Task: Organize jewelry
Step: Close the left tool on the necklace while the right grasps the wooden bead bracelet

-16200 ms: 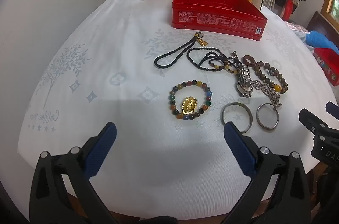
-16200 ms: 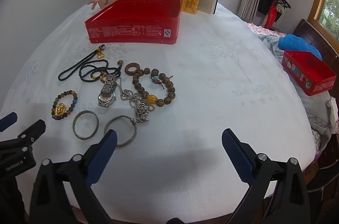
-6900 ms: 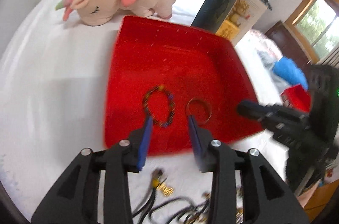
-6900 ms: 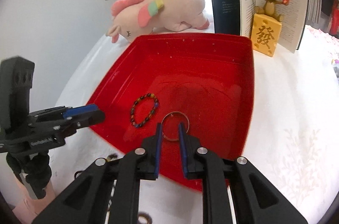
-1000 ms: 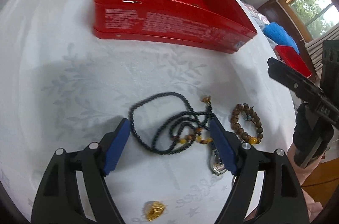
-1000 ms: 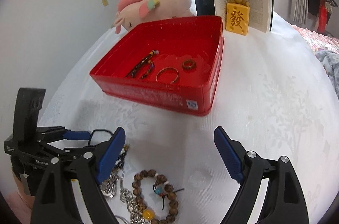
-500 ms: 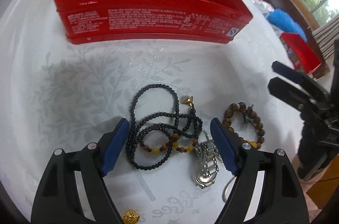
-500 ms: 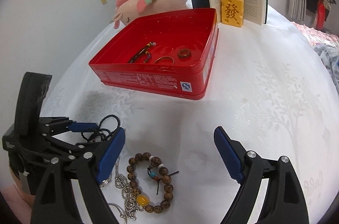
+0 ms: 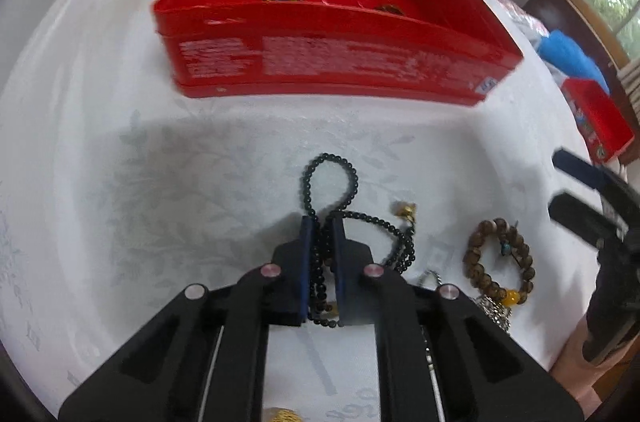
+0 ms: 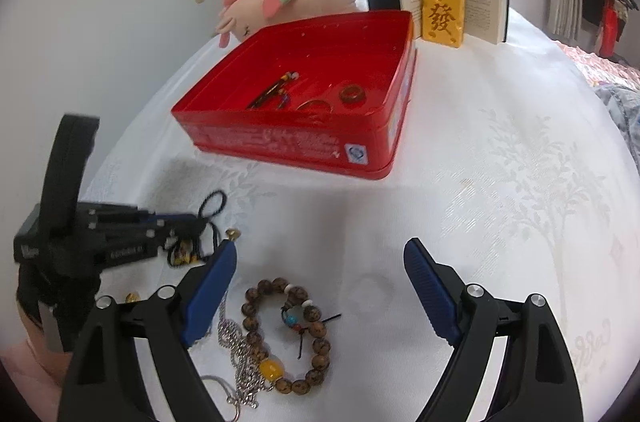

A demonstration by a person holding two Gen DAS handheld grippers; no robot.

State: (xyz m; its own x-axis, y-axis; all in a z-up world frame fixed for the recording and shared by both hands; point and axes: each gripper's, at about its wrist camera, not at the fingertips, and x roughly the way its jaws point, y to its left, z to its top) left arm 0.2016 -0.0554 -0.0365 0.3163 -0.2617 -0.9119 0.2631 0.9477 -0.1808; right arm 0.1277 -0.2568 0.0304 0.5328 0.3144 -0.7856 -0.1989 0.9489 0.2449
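Left gripper (image 9: 321, 222) fingers just closed, pinching black bead necklace (image 9: 334, 190) on white worktop (image 9: 120, 182), right gripper (image 10: 320, 268) fingers wide apart, empty, above brown bead bracelet (image 10: 288, 338), red tin (image 10: 320, 94) beyond holding rings

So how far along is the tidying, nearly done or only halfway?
Roughly halfway, I'd say. Done: the red tin already holds a beaded bracelet, a bangle and a brown ring. In hand: the left gripper has just closed on the black bead necklace, still lying on the cloth. Left: the wooden bracelet, a silver chain and a small gold charm. The right gripper is open and empty.
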